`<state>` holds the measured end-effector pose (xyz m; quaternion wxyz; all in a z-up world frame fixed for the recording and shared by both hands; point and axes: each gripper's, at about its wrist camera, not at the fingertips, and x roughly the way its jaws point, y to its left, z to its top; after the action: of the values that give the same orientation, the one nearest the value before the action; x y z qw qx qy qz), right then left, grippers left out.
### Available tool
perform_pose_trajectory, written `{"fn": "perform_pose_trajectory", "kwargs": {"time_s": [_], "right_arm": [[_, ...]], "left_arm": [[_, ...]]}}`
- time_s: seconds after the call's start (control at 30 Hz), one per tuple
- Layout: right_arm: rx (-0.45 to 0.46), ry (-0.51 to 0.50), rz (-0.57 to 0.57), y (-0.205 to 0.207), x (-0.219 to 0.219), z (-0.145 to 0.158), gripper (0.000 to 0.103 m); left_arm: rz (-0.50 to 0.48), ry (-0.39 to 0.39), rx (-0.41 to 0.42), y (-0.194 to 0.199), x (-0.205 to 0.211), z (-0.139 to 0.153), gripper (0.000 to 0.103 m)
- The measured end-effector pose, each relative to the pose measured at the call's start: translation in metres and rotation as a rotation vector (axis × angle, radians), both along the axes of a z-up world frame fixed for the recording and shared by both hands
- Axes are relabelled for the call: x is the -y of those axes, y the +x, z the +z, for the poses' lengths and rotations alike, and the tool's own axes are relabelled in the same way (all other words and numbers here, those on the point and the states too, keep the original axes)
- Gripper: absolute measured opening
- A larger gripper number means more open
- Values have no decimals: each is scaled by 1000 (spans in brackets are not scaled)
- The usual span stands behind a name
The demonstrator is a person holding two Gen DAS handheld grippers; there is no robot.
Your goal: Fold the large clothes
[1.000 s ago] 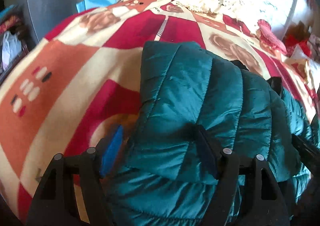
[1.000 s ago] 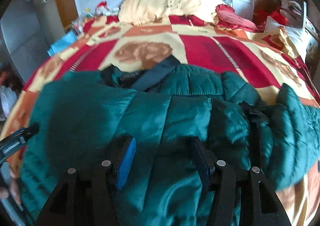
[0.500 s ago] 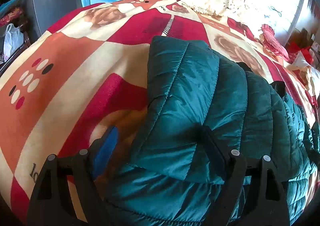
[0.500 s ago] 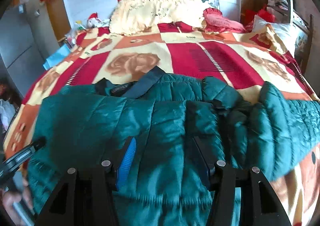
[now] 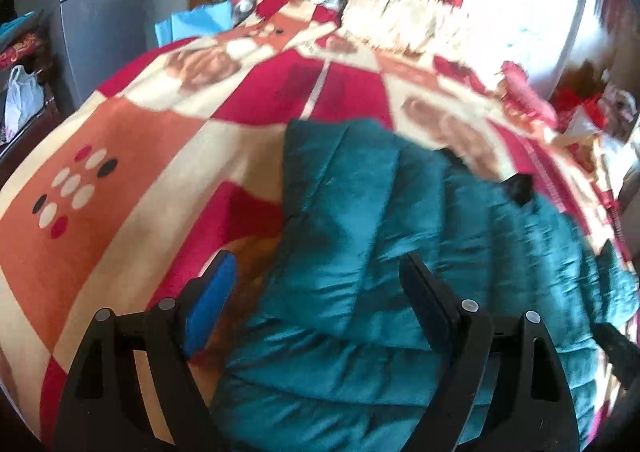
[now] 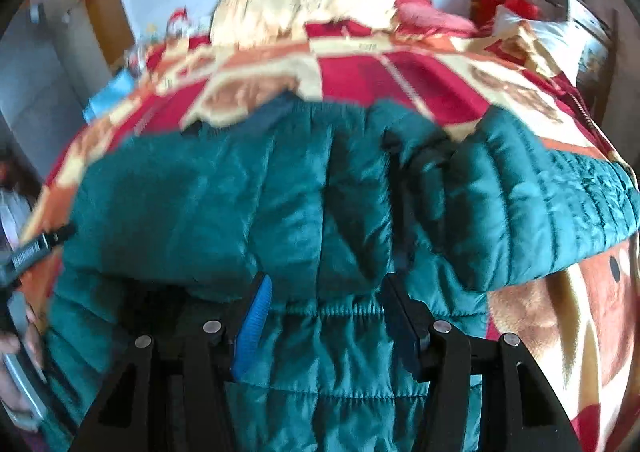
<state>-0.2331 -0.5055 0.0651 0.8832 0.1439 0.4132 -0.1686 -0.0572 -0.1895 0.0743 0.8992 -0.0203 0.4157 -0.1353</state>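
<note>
Left gripper (image 5: 316, 284) jaws now wide and empty, hovering over the near-left edge of the teal puffer jacket (image 5: 380, 252); blue pad over the blanket, dark pad over the quilted panel, neither pressing; a second ago it sat lower against that folded-over panel, so it has let go and lifted off; the left fold looks placed and holds its shape. Right gripper (image 6: 326, 304) at mid opening, unchanged over the last second, with jacket fabric near the elastic hem seam between its fingers; can't tell if the pads actually pinch it; it has slid sideways across the jacket. Jacket lies on the bed (image 5: 120, 156) on the red-and-cream blanket, left side folded in, right sleeve (image 6: 540, 204) still bulging out unfolded beyond the body. Judgement: first fold done, right sleeve is next. Farther back: cream pillow (image 5: 400, 24) at the headboard.
</note>
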Motion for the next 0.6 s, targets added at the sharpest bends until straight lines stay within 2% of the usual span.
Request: {"fn": "perform_pose_trajectory", "kwargs": {"time_s": [0.17,0.4,0.5,0.6], "right_arm": [[3,-23,7,24,-8,3,55],[-33,-20,-5,60,-6,-24,55],[-60,-21,-14,69,2,-35,55],[-63,-40,-13,69,1,-32,55]], "left_arm": [[-63,-7,6,-7,23,6,84],[-83,48,-46,1,48,-29,84],[-87,76,-24,-1,52,-36,85],[-94,90,-14,-3,53,-39,85]]}}
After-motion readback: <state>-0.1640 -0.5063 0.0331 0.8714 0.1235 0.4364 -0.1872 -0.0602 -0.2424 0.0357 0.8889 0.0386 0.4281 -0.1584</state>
